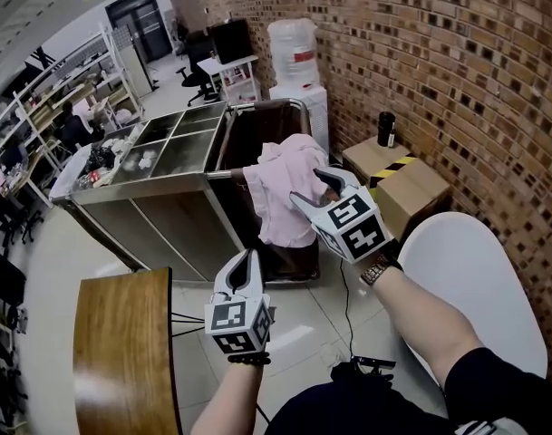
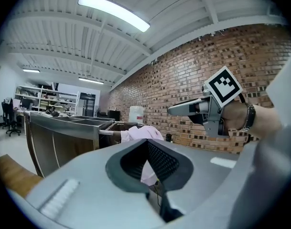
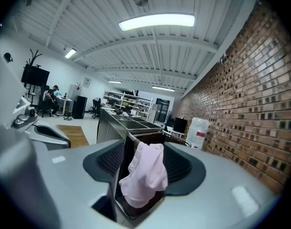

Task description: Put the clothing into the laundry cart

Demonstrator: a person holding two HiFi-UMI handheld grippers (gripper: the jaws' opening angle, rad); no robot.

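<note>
A pink garment (image 1: pixel 285 193) hangs draped over the near rim of the dark brown laundry cart (image 1: pixel 262 120), most of it down the outside. My right gripper (image 1: pixel 323 181) is level just right of the cloth, jaws apart, pads pressing on nothing. In the right gripper view the garment (image 3: pixel 145 175) shows through the gap of that gripper (image 3: pixel 145 151), hung on the cart rail (image 3: pixel 135 140). My left gripper (image 1: pixel 248 259) is lower and nearer me, short of the cart, its jaws slightly apart and empty. In the left gripper view the garment (image 2: pixel 141 133) lies beyond that gripper (image 2: pixel 147 149).
A steel counter with compartments (image 1: pixel 167 143) adjoins the cart's left side. A wooden table (image 1: pixel 121 333) is at lower left, a white round table (image 1: pixel 475 279) at right, a cardboard box (image 1: pixel 407 188) by the brick wall. A cable (image 1: pixel 348 306) lies on the floor.
</note>
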